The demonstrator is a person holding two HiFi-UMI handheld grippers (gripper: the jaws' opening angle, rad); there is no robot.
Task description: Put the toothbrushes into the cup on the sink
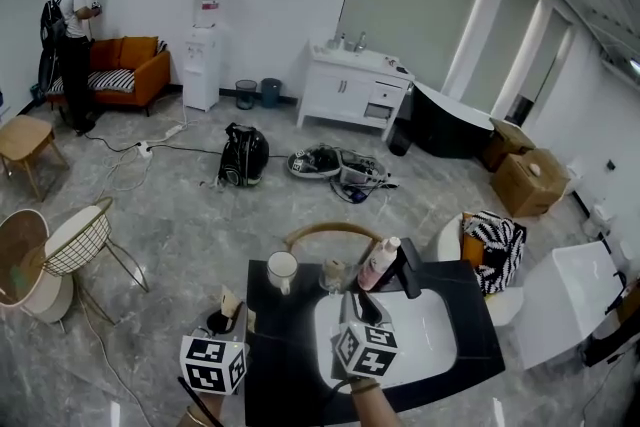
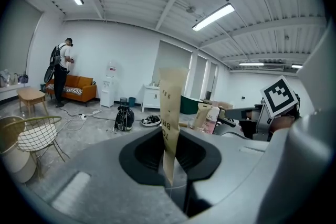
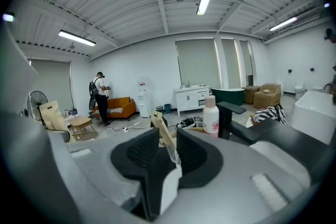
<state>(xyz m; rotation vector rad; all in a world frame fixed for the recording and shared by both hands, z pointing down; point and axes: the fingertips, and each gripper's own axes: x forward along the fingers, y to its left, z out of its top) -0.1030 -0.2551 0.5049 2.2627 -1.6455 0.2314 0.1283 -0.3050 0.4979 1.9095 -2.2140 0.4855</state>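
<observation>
**Wrapped toothbrush held upright at lower left; the cup lies up and to the right of it**

The left gripper (image 1: 222, 320) is seen closed on a paper-wrapped toothbrush (image 2: 170, 107), which is pinched near its lower end. The long axis of the toothbrush stands close to upright, so most of the wrapper rises above the jaws.

The right gripper (image 1: 366, 307) is shown with its jaws partly apart and nothing clamped. In the right gripper view only the glass cup (image 3: 173, 155) is seen through the gap, and no pad is seen pressing on it.

In the head view the glass cup stands on the black counter (image 1: 280, 365), at the upper left edge of the white sink (image 1: 430, 335). A second wrapped toothbrush (image 3: 159, 126) is lodged in it and leans toward the left of the right gripper view. This is judged to be the cup the task means.

From the left gripper, the cup lies toward the upper right of the head view, with the white mug (image 1: 282, 270) between the two. A pink bottle (image 1: 380, 262) and the black faucet (image 1: 408, 267) stand just right of the cup.

The right gripper is nearer to the cup, directly below it in the frame, but the toothbrush is carried by the left. The coming move is judged to be a carry rightward and upward in the frame, with the wrapper kept clear of the mug. Its lower end would then be brought over the rim beside the leaning toothbrush.
</observation>
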